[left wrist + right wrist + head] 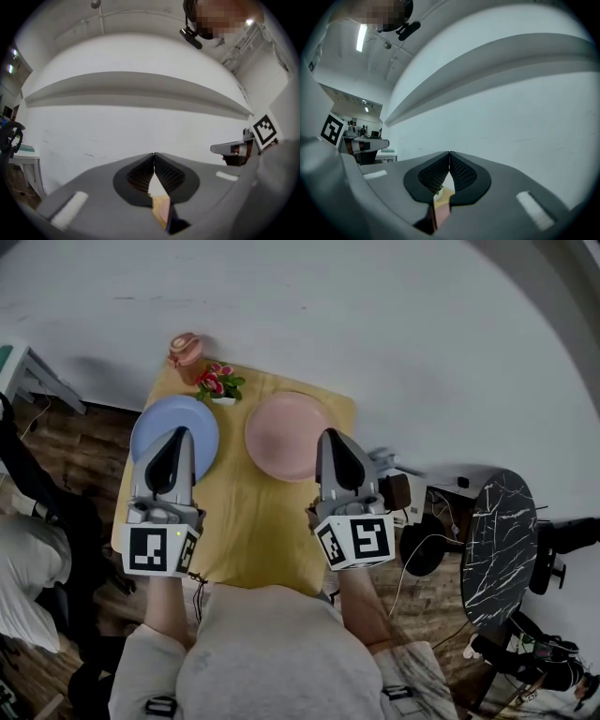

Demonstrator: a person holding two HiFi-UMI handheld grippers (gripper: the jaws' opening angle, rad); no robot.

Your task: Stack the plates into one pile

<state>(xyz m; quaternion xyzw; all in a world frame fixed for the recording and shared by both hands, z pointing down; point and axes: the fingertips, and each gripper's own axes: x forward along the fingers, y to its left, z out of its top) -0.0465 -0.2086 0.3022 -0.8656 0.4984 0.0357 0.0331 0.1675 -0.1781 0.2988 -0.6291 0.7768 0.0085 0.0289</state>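
Two plates lie apart on your table (253, 521): one blue plate (153, 426), one pink plate (281, 435). Your left gripper (178, 433) and right gripper (330, 435) are both closed, empty.

No readable text, label, brand or number shows on anything in these views.

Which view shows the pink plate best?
The head view: the pink plate lies nearly whole on the table. Each gripper view gives only a pinkish sliver below the jaws.
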